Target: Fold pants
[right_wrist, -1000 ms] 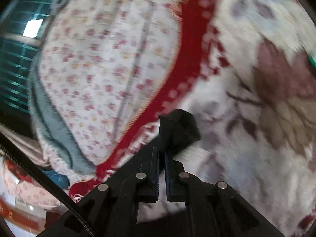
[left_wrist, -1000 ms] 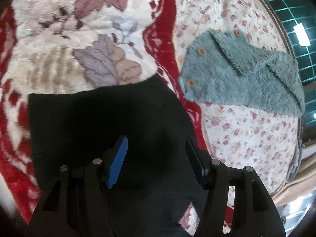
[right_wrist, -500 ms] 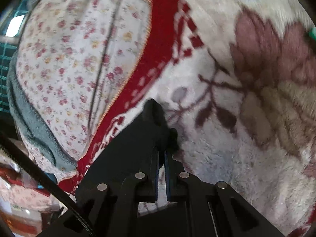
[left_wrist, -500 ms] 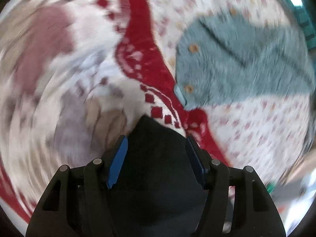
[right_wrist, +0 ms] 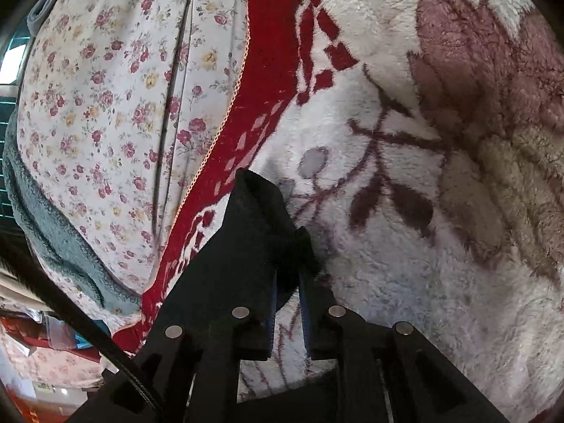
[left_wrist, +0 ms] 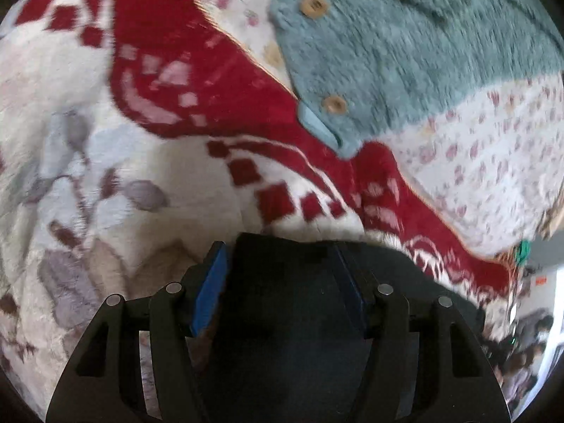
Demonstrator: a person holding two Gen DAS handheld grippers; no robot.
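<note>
Left wrist view is showing the left gripper (left_wrist: 282, 282) closest in, its jaws standing wide with the pants (left_wrist: 282, 317), a dark mass of black cloth, filling the gap between the blue pads (left_wrist: 208, 285); whether the pads are pressing on the cloth or only straddling it I cannot tell. Past the fingertips the pants' edge is lying on the blanket (left_wrist: 105, 176), a plush white and red one, and farther off a teal fleece (left_wrist: 405, 53) with wooden buttons is resting on a floral sheet (left_wrist: 493, 158). In the right wrist view the right gripper (right_wrist: 287, 282) is opening its jaws, and a corner of the pants is sitting between them, rising in a floppy peak just beyond the tips, so the pinch is loosening. Beyond that the blanket is spreading out, with the floral sheet well to the left. The pants are looking soft, limp and light, likely to sag and bunch wherever they are not supported, and unlikely to slip on the fuzzy pile. I judge the best holds to be at corners or along a hem, both layers pinched together, one gripper at each end of an edge.
</note>
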